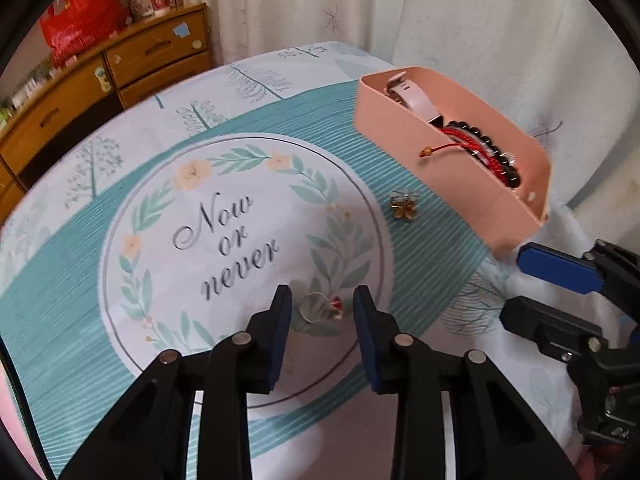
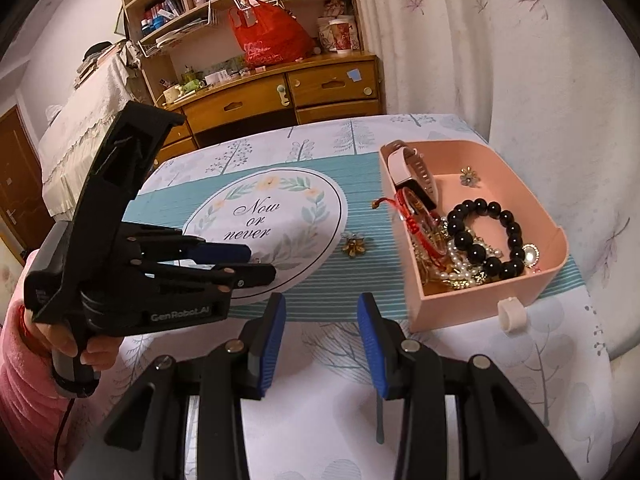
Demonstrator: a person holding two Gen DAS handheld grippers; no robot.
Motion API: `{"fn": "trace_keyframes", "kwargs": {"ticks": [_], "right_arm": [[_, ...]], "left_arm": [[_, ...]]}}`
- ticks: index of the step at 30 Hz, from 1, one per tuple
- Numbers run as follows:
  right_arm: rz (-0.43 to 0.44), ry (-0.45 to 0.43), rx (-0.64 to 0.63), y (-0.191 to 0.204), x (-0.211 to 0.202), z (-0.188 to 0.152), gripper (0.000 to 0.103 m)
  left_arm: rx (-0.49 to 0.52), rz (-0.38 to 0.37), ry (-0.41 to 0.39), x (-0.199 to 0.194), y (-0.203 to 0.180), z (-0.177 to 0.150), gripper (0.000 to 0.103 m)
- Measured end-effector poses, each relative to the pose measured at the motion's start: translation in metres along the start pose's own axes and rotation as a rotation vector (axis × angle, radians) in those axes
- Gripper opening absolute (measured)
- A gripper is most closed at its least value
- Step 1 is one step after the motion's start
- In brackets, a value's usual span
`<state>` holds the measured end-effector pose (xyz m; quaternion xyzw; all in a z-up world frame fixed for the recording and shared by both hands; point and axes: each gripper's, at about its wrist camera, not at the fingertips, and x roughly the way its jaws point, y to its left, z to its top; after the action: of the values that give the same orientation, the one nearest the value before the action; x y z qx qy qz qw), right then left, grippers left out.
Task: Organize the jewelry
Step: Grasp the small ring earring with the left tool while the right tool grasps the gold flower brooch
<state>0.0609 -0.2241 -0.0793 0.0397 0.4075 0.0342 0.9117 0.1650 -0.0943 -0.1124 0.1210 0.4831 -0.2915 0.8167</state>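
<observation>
A tablecloth with a leaf wreath and the words "Now or never" covers the tabletop. Along its right edge sits a pink tray holding a black bead bracelet, a pink watch, a red cord bracelet and pearls. Just left of the tray lies a gold flower brooch. Near the front edge a thin ring with a small red charm lies between the left gripper's parted fingers, untouched. The right gripper stands spread and empty.
</observation>
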Motion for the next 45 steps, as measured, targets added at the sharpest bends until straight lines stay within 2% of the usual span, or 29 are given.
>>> {"fn": "trace_keyframes", "kwargs": {"ticks": [4, 7, 11, 14, 18, 29, 38, 45], "right_arm": [[-0.019, 0.001, 0.018, 0.000, 0.006, 0.001, 0.038], [-0.054, -0.002, 0.024, 0.003, 0.014, 0.005, 0.038], [-0.076, 0.003, 0.035, 0.008, 0.023, 0.012, 0.038], [-0.106, 0.023, 0.041, 0.012, 0.033, 0.018, 0.038], [-0.142, 0.041, 0.026, 0.019, 0.045, 0.025, 0.038], [-0.224, 0.119, 0.098, 0.018, 0.074, 0.031, 0.037], [-0.302, 0.109, 0.078, 0.021, 0.086, 0.036, 0.035], [-0.327, 0.085, 0.060, 0.024, 0.090, 0.040, 0.033]], "left_arm": [[0.016, 0.017, -0.005, 0.000, -0.001, 0.000, 0.019], [-0.001, -0.008, -0.008, 0.000, 0.003, -0.001, 0.019], [-0.096, -0.112, -0.007, -0.002, 0.022, -0.002, 0.019], [-0.152, -0.122, -0.009, -0.003, 0.040, -0.005, 0.019], [-0.204, -0.088, -0.035, -0.017, 0.061, -0.005, 0.019], [-0.283, 0.003, -0.111, -0.057, 0.101, -0.005, 0.019], [-0.287, 0.023, -0.138, -0.068, 0.107, -0.007, 0.019], [-0.290, 0.051, -0.133, -0.068, 0.107, -0.006, 0.019]]}}
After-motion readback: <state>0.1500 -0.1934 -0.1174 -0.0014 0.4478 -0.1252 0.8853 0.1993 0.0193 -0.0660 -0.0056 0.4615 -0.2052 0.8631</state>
